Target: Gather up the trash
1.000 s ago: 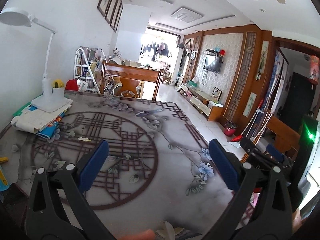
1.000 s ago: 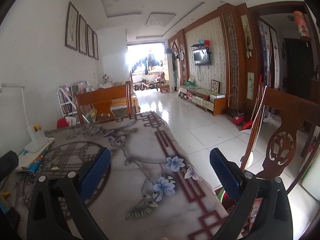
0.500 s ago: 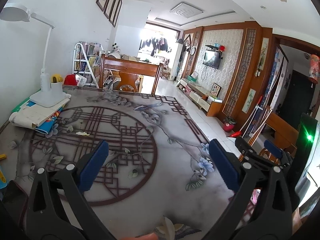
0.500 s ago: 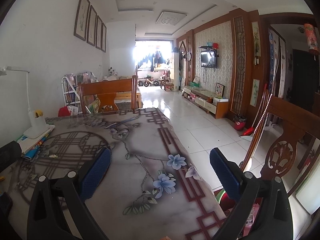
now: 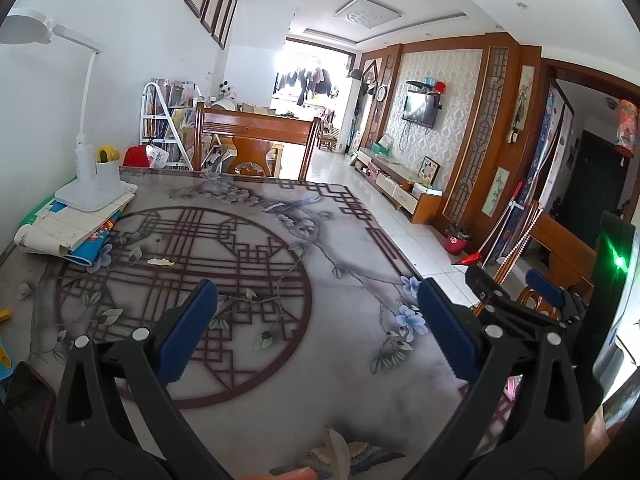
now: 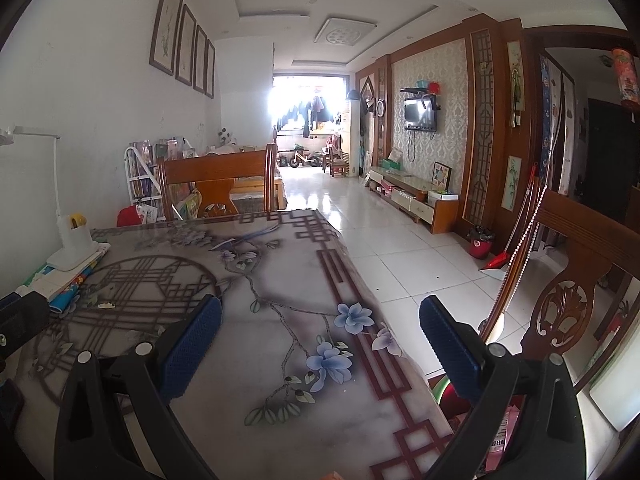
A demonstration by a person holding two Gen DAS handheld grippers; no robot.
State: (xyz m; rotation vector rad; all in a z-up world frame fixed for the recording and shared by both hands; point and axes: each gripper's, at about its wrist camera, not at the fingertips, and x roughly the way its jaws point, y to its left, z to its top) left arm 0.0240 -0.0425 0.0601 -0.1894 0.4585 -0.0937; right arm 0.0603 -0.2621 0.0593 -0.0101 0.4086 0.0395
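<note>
A small pale scrap of trash (image 5: 161, 262) lies on the patterned tablecloth (image 5: 280, 360), far left of centre; it also shows in the right wrist view (image 6: 105, 305). Another pale scrap (image 5: 334, 450) lies at the table's near edge, below my left gripper (image 5: 316, 316), which is open and empty above the table. My right gripper (image 6: 320, 328) is open and empty over the table's right edge. It shows at the right in the left wrist view (image 5: 516, 292).
A white desk lamp (image 5: 86, 184) stands on a stack of books and papers (image 5: 68, 228) at the table's far left. A wooden chair (image 5: 256, 144) stands at the far end, another (image 6: 568, 292) at the right. A red bin (image 6: 478, 246) is on the tiled floor.
Both grippers have tilted and shifted slightly, so the table shows a little farther ahead. Both stay open and empty. Nothing on the table has moved.
</note>
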